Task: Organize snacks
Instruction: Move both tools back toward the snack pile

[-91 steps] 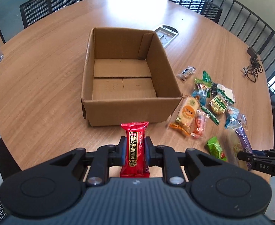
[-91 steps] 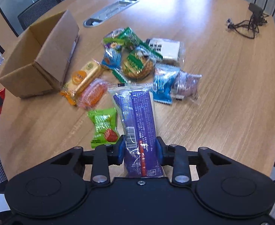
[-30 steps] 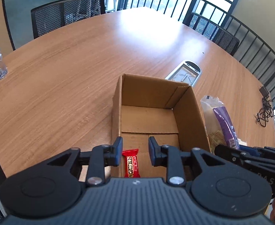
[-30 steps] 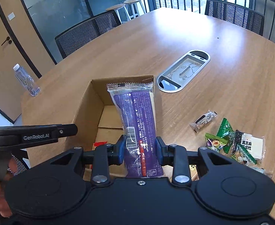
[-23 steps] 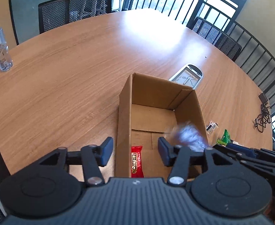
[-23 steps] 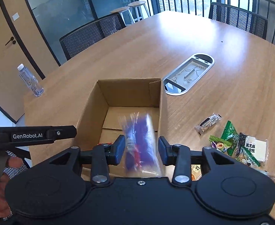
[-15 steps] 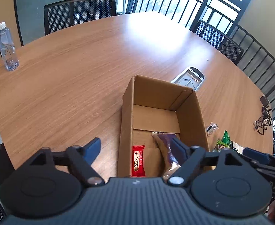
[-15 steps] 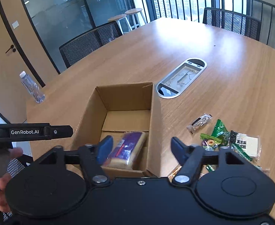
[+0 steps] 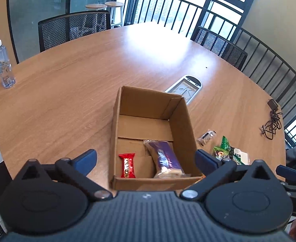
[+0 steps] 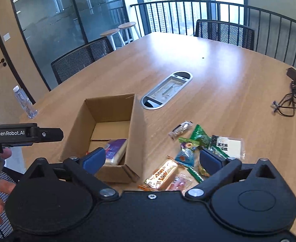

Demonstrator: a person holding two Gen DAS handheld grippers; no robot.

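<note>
Both grippers are held above the near end of the cardboard box, and each has its fingers spread wide with nothing between them: the left gripper and the right gripper. Inside the box the red snack bar lies beside the purple packet. The other snacks lie loose on the wooden surface, to the right of the box.
</note>
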